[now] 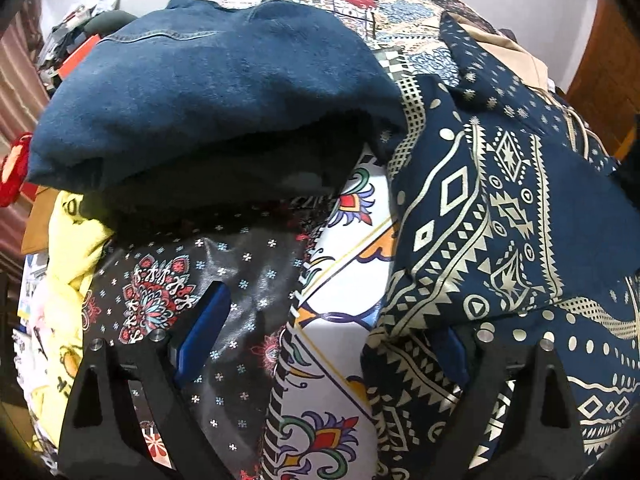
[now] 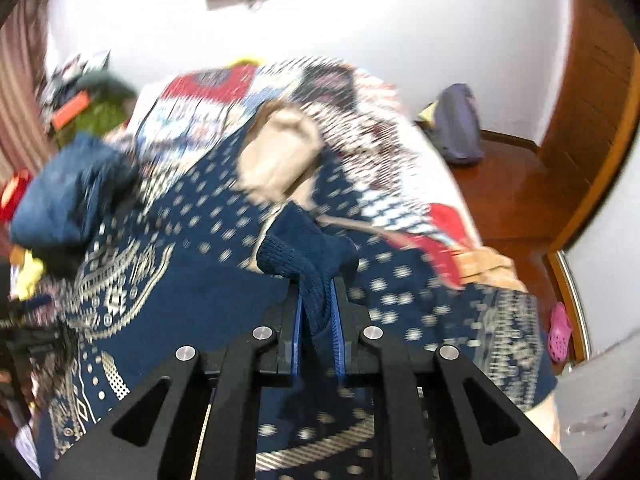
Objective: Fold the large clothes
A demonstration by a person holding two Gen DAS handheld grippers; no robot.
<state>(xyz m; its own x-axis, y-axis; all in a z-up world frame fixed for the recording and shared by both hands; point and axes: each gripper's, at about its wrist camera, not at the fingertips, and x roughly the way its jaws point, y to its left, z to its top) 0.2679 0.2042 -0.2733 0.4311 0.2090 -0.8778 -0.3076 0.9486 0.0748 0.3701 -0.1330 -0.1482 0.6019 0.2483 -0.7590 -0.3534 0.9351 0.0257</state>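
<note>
A large navy garment with a cream geometric print lies spread over the bed; the right wrist view shows this navy garment blurred. My left gripper is open and wide just above the bed cover. Its left pad is over a black floral cloth, and its right finger is partly hidden by the navy print. My right gripper is shut on a dark blue ribbed knit piece, which bunches up beyond the fingertips.
A folded blue denim garment sits on a pile at the left, with a yellow cloth below it. A beige garment lies further back. Right of the bed are a wooden nightstand, a purple bag and a pink clog.
</note>
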